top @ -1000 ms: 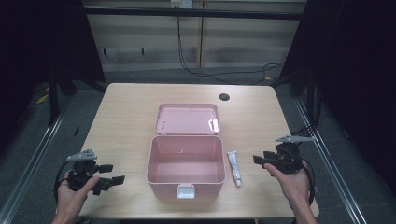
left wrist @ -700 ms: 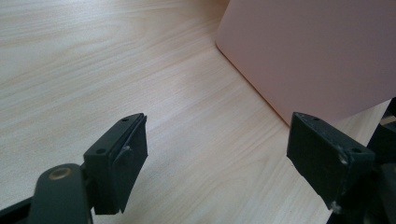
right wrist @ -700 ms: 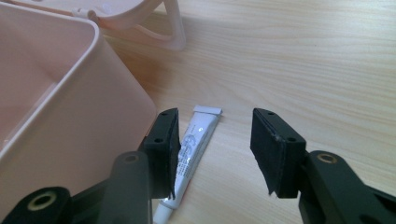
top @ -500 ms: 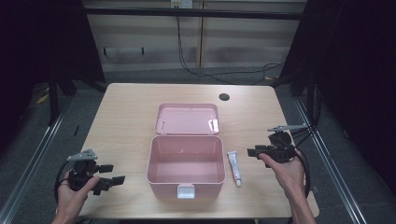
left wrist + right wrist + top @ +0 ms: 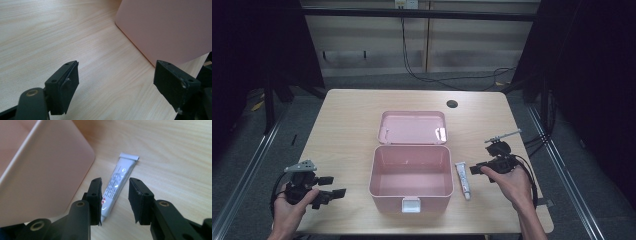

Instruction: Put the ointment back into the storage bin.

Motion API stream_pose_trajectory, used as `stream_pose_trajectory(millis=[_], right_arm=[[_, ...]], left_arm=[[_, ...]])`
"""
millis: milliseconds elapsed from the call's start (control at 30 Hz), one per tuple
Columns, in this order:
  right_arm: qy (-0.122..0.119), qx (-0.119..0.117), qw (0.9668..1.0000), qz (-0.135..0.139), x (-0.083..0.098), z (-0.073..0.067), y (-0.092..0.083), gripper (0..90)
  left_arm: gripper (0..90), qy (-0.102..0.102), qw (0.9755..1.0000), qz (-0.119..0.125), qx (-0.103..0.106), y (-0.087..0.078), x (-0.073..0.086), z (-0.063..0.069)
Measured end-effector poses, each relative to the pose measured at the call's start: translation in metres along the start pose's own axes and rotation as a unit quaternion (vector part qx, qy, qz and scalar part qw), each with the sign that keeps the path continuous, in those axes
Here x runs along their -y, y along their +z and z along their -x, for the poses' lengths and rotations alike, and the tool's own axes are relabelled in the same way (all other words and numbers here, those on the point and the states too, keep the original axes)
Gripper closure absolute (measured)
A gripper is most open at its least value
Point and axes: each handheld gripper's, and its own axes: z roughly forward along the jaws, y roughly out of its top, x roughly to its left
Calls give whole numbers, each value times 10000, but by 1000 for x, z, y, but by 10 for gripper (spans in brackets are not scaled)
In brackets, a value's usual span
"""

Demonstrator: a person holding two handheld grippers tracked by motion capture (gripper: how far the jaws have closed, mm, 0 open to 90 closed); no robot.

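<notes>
table (image 5: 347, 125) evenly lit from above, surroundings sinking into dark; soft glare on the pink lid (image 5: 439, 134); near black gripper parts blurred in both gripper views.

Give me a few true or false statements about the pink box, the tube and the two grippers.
1. The pink box has its lid open. True.
2. The tube lies inside the box. False: it lies on the table, beside the box.
3. The right gripper is clamped on the tube. False: its jaws have been closing, but hang above the tube, not gripping it.
4. The left gripper has nothing between its wide jaws. True.
</notes>
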Motion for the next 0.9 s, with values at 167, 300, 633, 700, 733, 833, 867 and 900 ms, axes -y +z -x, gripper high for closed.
stream_pose_trajectory(millis=[167, 300, 633, 700, 733, 833, 867, 900], right_arm=[[-41, -25, 9997, -254, -2, -3, 5, 669], [-74, -12, 9988, -482, -3, -6, 12, 668], [-45, 111, 9947, -1020, -7, -13, 32, 635], [-7, 175, 9932, -1149, -8, -16, 37, 614], [-2, 245, 9924, -1208, -9, -17, 39, 609], [38, 307, 9905, -1341, -10, -16, 43, 599], [38, 307, 9905, -1341, -10, -16, 43, 599], [31, 315, 9899, -1385, -10, -16, 44, 593]], left_arm=[[202, -5, 10000, -6, 3, 0, 0, 0], [202, -12, 10000, -7, 13, 0, 0, 0], [202, 1, 10000, 26, 32, -1, 0, 0], [203, 11, 10000, 31, 31, -1, 0, 0], [202, 7, 10000, 35, 36, -1, 0, 0], [202, -3, 10000, 20, 37, -1, 0, 0], [202, -3, 10000, 20, 37, -1, 0, 0], [202, 5, 10000, 17, 33, -1, 0, 0]])
